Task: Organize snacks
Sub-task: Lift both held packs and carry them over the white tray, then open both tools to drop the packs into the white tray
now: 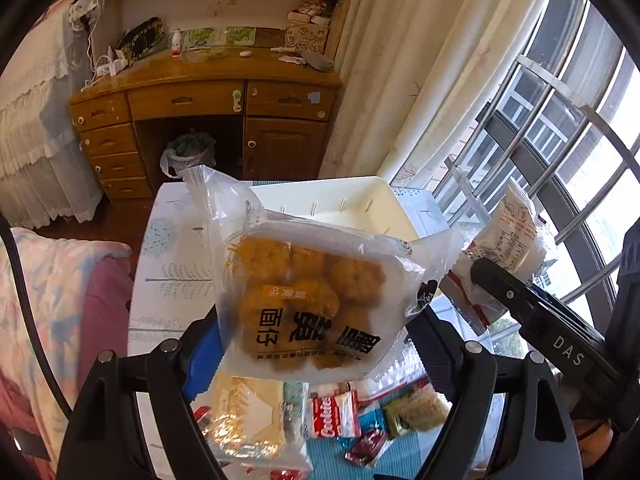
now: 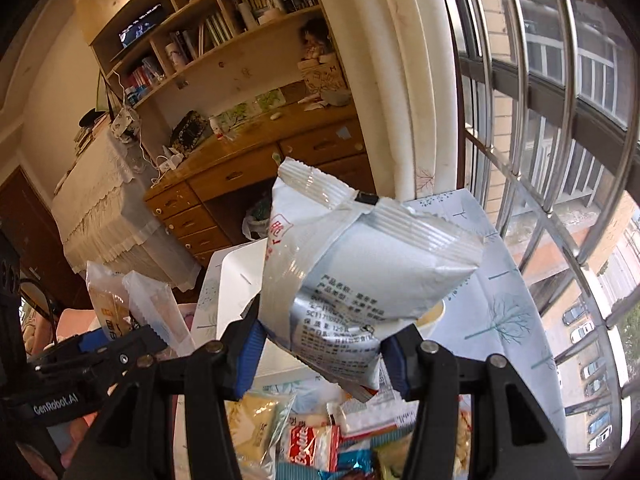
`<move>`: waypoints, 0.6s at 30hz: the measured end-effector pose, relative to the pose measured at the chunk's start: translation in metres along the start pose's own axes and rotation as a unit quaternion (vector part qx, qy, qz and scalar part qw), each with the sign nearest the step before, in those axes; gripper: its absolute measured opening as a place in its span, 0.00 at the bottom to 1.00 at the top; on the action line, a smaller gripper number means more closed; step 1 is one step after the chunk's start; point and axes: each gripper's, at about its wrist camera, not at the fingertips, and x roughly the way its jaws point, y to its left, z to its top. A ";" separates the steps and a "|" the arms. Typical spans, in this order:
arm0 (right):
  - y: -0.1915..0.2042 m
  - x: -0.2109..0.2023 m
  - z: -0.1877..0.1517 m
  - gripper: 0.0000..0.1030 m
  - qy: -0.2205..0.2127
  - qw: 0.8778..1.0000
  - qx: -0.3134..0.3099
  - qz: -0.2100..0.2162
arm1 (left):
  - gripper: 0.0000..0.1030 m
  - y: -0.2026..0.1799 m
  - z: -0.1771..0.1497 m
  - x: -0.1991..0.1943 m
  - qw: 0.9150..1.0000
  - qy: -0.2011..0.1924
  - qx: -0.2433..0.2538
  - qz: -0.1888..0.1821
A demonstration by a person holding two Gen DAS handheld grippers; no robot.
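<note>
step: both packs lifted off the pile, mid-carry toward the tray; neither placed yet, by the look of it
left gripper (image 1: 316, 344): jaws set wide, pads pressing both sides of the clear cookie pack (image 1: 312, 296); pack held flat, sticking out ahead of the fingers
right gripper (image 2: 320, 352): jaws about half closed, clamped on the lower end of the silver-white snack bag (image 2: 360, 276); bag stands up and forward from the fingers
white tray (image 1: 360, 196): ahead of the left gripper, beyond its pack, looks empty; in the right view it sits ahead and a bit left, mostly hidden by the bag
loose snacks (image 1: 340, 416): below and behind both grippers' fingertips, red-white cookie packet, blue wrappers, yellow-print bag
next move: probably bring each pack over the tray, lower, release; the wide cookie pack needs to go in flat
surface: table with tree-print cloth (image 2: 508, 308), teal mat under the pile
room: wooden desk (image 1: 208, 92) with shelves far ahead, curtain and barred window to the right, bedding to the left
</note>
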 end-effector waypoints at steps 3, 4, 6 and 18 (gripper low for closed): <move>-0.005 0.024 0.008 0.51 -0.001 1.000 -0.011 0.004 | 0.82 0.001 0.008 0.024 1.000 -0.004 -0.009 0.016; -0.008 0.031 0.010 0.51 0.001 1.000 -0.011 0.005 | 0.83 0.001 0.010 0.032 1.000 -0.003 -0.010 0.021; -0.014 0.046 0.012 0.51 0.007 1.000 -0.010 0.009 | 0.84 0.001 0.017 0.049 0.999 0.005 -0.013 0.036; -0.032 0.081 0.026 0.78 0.021 1.000 -0.004 0.013 | 0.92 0.026 0.030 0.094 0.993 0.055 -0.089 0.059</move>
